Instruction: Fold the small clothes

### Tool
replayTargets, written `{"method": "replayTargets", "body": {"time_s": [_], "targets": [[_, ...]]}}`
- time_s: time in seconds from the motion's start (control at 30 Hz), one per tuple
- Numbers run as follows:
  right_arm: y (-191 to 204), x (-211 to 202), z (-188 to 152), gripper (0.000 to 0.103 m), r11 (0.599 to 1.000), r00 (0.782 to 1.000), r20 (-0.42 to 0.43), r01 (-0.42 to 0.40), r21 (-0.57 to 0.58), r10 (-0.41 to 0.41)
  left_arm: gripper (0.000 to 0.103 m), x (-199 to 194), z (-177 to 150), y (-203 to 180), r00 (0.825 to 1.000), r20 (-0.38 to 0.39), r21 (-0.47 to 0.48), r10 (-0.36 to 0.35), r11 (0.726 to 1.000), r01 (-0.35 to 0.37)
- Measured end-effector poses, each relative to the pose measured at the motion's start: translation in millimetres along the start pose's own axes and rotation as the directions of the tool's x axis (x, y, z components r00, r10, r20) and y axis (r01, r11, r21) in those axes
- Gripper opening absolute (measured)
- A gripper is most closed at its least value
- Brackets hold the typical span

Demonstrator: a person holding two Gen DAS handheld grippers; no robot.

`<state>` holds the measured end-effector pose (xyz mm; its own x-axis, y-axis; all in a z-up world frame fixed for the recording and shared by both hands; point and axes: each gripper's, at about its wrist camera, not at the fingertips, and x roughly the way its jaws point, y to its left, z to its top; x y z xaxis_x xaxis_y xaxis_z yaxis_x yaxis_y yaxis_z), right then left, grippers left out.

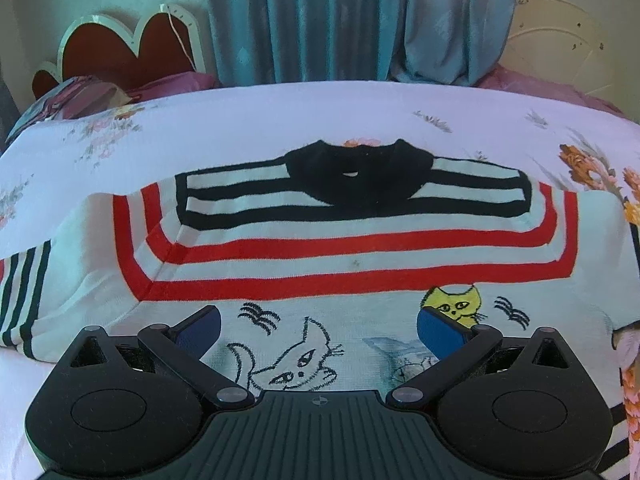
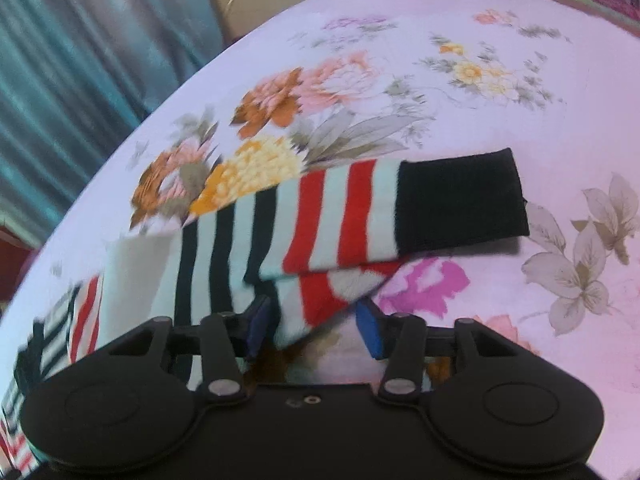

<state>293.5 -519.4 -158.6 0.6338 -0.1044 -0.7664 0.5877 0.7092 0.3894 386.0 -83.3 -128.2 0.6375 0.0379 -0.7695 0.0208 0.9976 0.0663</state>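
A small white knit sweater [image 1: 320, 248] lies flat on the bed, with red and black stripes, a black collar [image 1: 360, 176] and cat drawings on its chest. My left gripper [image 1: 320, 328] hovers over the cat drawings, open wide, with nothing between its blue pads. In the right wrist view the sweater's striped sleeve [image 2: 320, 216] stretches to the right and ends in a black cuff [image 2: 460, 200]. A doubled-under fold of that sleeve reaches down between the fingers of my right gripper [image 2: 314, 330]. Its jaws stand partly apart around the fold, and I see no firm pinch.
The bed is covered by a pale floral sheet [image 1: 280, 112] that spreads far to the right [image 2: 520, 80]. Teal curtains [image 1: 340, 20] hang behind it. A red heart-shaped headboard [image 1: 132, 48] and a pillow [image 1: 80, 96] sit at the back left.
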Motion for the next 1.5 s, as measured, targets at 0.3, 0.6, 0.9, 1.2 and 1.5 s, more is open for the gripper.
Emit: {"method": "replayTargets", "body": {"time_s": [0.3, 0.6, 0.9, 1.2, 1.5], "targets": [[-6, 8, 15, 0.016, 0.996, 0.997, 0.079, 0.013, 0.083, -0.020, 0.103, 0, 1, 6, 1.000, 0.015, 0.006, 0.021, 1.000, -0.021], [50, -25, 3, 0.009, 0.979, 0.978, 0.206, 0.020, -0.201, 0.023, 0.103, -2, 5, 21, 1.000, 0.031, -0.022, -0.002, 1.000, 0.003], [189, -63, -70, 0.009, 0.773, 0.950, 0.137, -0.139, -0.620, 0.280, 0.103, -15, 9, 48, 0.997, 0.079, -0.057, -0.002, 0.998, 0.007], [282, -31, -189, 0.028, 0.520, 0.940, -0.167, -0.307, -0.797, 0.298, 0.103, -21, -3, 73, 0.990, 0.092, -0.057, -0.103, 0.992, 0.109], [254, -55, -180, 0.044, 0.568, 0.948, -0.114, -0.272, -0.777, 0.298, 0.103, -13, -9, 52, 0.961, 0.044, -0.050, -0.274, 0.960, 0.276]]}}
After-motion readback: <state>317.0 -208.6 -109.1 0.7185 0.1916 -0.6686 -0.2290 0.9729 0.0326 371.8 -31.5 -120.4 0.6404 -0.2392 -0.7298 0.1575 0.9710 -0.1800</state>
